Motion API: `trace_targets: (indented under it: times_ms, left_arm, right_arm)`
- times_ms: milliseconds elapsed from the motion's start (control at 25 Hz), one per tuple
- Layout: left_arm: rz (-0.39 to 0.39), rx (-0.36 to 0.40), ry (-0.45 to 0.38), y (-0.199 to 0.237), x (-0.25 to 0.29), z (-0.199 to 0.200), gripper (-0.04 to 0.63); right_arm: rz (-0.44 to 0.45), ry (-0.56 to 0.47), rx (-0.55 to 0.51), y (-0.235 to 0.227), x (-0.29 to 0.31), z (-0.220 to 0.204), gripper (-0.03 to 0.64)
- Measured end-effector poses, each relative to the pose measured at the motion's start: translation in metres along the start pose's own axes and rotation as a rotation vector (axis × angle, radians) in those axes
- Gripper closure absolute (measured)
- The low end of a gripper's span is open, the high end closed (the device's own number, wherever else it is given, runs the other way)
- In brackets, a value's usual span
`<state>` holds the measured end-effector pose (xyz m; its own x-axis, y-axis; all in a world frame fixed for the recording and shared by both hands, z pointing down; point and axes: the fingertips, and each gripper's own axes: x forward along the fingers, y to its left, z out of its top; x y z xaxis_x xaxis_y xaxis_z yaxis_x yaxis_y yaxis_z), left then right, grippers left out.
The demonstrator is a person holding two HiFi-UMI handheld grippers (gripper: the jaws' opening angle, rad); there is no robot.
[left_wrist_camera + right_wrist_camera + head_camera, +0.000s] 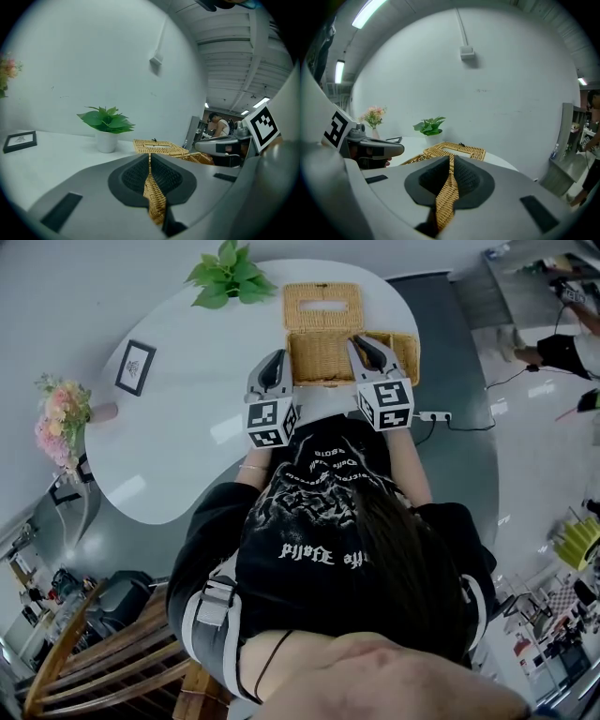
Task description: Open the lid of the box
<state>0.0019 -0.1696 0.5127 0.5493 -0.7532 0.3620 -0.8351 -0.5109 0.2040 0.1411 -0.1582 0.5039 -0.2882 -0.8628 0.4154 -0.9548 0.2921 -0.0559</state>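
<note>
Left gripper (277, 356): pinching wicker box (403, 354) rim, tipped slightly down | right gripper (360, 342): pinching same rim, likewise

My left gripper (277, 362) points forward and a little down, its jaws pinched on the near wall of the box (323, 381). Seen along the left gripper (150, 161), wicker fills the slit between the pads (166, 176). My right gripper (364, 345) lies parallel, near it on the right, clamped on the same wall, wicker between its jaws too (451, 164). My left forearm (251, 472) and right forearm (412, 470) reach straight ahead.
</note>
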Motion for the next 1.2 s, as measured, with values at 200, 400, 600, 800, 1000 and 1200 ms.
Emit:
trace_targets:
  times_ms: [200,400,600,800,1000,1200]
  left_arm:
    - [-0.003,-0.002,-0.001,0.0,0.002,-0.001,0.566]
    - [0.005,-0.004,-0.007,-0.002,0.0,0.0,0.566]
    - [0.014,-0.007,-0.003,-0.001,-0.003,-0.003,0.566]
    - [0.018,-0.004,0.001,-0.002,-0.003,-0.005,0.566]
    - [0.019,-0.001,0.005,-0.004,-0.001,-0.006,0.566]
    - [0.025,-0.001,0.006,-0.003,-0.001,-0.007,0.566]
  right_arm:
    - [-0.019,-0.038,0.079,-0.007,-0.001,-0.002,0.59]
    - [-0.029,-0.045,0.012,-0.005,-0.001,0.003,0.591]
    - [-0.019,-0.032,-0.028,0.001,0.001,0.0,0.591]
    - [-0.005,-0.036,-0.053,0.001,0.002,0.001,0.591]
    - [-0.006,-0.035,-0.047,-0.002,0.004,-0.001,0.591]
    - [-0.002,-0.031,-0.052,-0.004,0.005,-0.002,0.592]
